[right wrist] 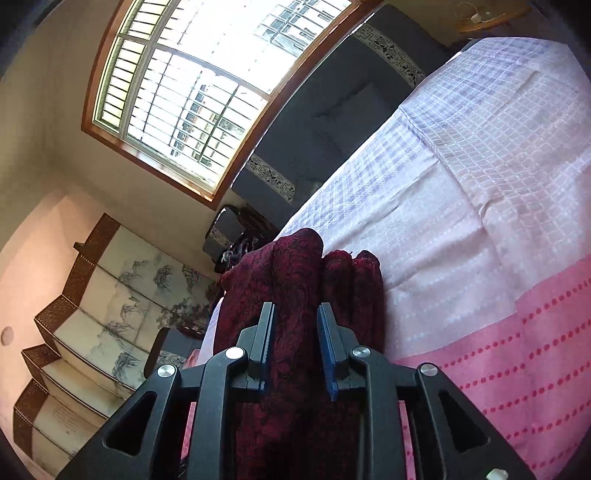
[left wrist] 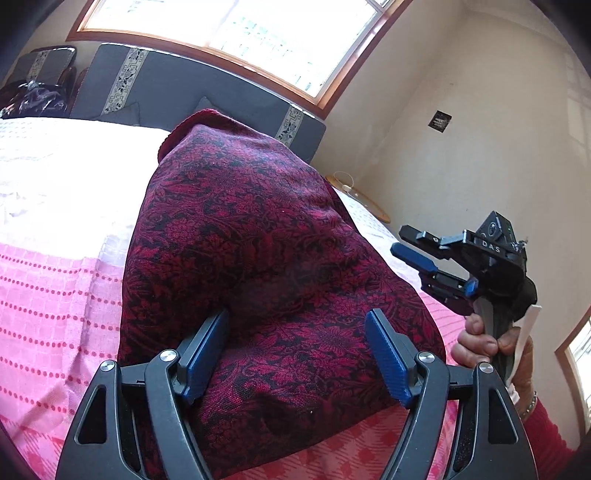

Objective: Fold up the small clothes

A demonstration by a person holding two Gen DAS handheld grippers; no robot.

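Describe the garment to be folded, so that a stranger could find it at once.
Start from the bed below the window, covered by a white and pink bedspread. On it, in front of the dark headboard, lies the garment, between the open fingers of the left gripper. It alone is dark red with a black floral weave; everything around it is pale.

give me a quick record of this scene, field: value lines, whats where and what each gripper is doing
garment: dark red floral-patterned cloth, lying on the bed
surface: pink and white bedspread
left gripper: jaws wide open, cloth between them, not clamped
right gripper: jaws partly closed around bunched cloth; firm grip unclear
right hand: holding the right gripper's handle
background: barred window, dark headboard
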